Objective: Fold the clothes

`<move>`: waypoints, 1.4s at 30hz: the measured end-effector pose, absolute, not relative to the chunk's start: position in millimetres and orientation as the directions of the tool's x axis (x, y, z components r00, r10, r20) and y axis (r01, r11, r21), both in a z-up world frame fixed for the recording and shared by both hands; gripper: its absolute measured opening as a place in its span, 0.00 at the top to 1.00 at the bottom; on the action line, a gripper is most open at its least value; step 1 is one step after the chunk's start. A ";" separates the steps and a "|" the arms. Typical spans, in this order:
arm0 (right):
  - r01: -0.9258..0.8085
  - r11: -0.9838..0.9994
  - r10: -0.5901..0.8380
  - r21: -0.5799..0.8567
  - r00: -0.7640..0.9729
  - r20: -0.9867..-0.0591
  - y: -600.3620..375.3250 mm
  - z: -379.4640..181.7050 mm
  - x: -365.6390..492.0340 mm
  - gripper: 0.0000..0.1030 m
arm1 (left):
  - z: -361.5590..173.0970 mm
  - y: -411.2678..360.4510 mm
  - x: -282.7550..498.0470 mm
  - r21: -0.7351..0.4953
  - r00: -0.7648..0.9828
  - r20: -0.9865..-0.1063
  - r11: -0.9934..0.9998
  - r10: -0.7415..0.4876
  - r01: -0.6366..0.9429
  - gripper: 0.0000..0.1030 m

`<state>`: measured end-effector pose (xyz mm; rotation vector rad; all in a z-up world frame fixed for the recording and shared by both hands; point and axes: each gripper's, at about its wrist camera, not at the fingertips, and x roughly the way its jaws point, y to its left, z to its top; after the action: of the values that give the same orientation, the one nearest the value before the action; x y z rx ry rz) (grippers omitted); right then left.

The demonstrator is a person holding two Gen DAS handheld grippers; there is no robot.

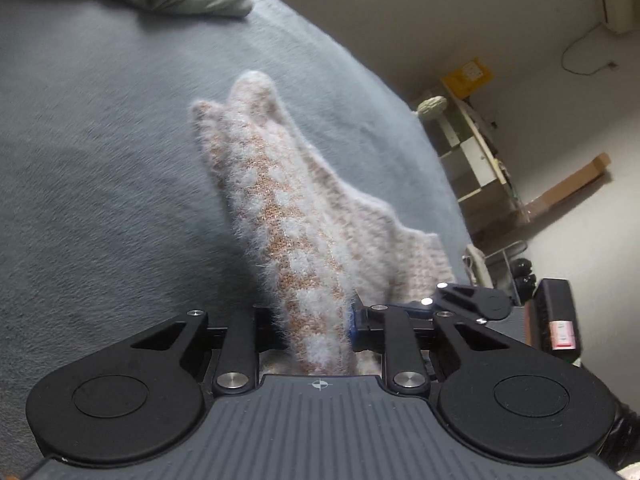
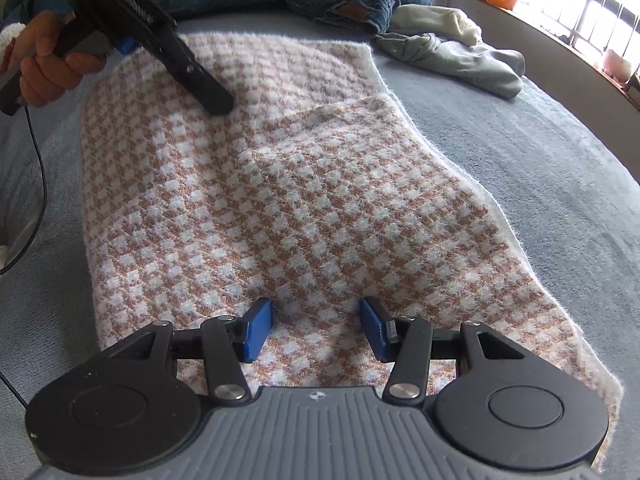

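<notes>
Left gripper (image 1: 316,320): my jaws are clamped on a raised fold of the checked knit garment (image 2: 280,200).
Right gripper (image 2: 316,328): my jaws stand apart over the garment's near end; blue pads (image 2: 256,330) press nothing.
Garment: spread flat on the grey bed (image 2: 560,184), one edge lifted.
Other clothes: jeans (image 2: 348,0) and grey top (image 2: 460,60) heaped at the bed's far end.

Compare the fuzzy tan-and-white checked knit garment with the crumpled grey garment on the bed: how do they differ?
The checked knit garment is patterned; the grey garment is plain. The knit lies spread out near the camera, the grey one is bunched up further back. The left tool grips a fold of the knit; nothing touches the grey one. Both rest on the blue-grey bedcover.
</notes>
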<state>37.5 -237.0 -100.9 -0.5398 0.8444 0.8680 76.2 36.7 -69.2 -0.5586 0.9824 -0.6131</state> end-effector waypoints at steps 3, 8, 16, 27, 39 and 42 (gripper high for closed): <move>-0.828 0.556 0.458 -0.073 0.379 -0.804 -243.1 -101.2 34.2 0.49 | -46.6 14.9 74.1 -0.645 0.413 -0.588 0.711 -0.695 0.279 0.79; -0.820 0.570 0.499 -0.056 0.400 -0.769 -255.4 -102.5 28.1 0.49 | -17.8 -31.8 73.6 -0.568 0.368 -0.638 0.736 -0.677 0.369 0.79; -0.793 0.608 0.584 0.019 0.432 -0.687 -282.8 -109.9 22.0 0.49 | -0.6 -113.9 74.2 -0.453 0.277 -0.727 0.742 -0.629 0.494 0.79; -0.738 0.652 0.671 0.175 0.453 -0.587 -332.7 -116.7 14.7 0.49 | -17.3 -198.7 77.0 -0.373 0.184 -0.825 0.759 -0.535 0.533 0.74; -0.242 0.628 0.707 0.740 0.575 -0.412 -498.5 -130.4 -16.2 0.43 | -44.9 -264.1 61.5 -0.296 0.229 -0.834 0.758 -0.501 0.581 0.07; -0.175 0.581 0.719 0.795 0.568 -0.401 -512.3 -135.1 -15.9 0.43 | -45.0 -269.2 56.9 -0.282 0.261 -0.830 0.775 -0.492 0.565 0.04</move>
<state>-15.9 -512.3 -135.1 0.7793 0.7988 0.5926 56.9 -269.2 -45.0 0.0776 1.0930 -0.7165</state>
